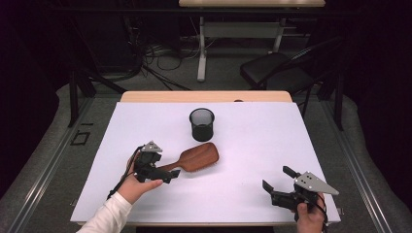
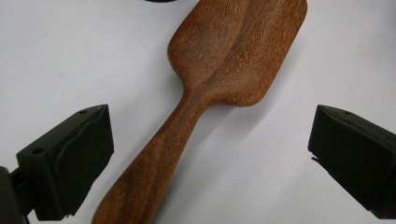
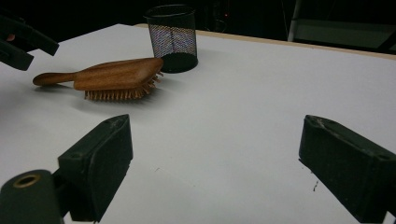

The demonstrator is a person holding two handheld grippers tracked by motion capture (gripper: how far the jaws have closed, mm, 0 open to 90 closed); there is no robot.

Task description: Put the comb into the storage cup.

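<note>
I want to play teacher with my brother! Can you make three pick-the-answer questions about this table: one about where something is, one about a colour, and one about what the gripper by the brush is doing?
1. Where is the black mesh cup?
A. Beyond the hairbrush, farther from the person
B. On the floor
C. Inside the right gripper

2. What colour is the hairbrush?
A. Blue
B. Brown wood
C. Yellow

3. How is the left gripper?
A. Clamped on the cup
B. Lying on the floor
C. Open, with the brush handle between its jaws, untouched

Answers:
1 A: the cup stands behind the brush on the white table.
2 B: its back shows wood grain.
3 C: both jaws stand clear of the handle.
</note>
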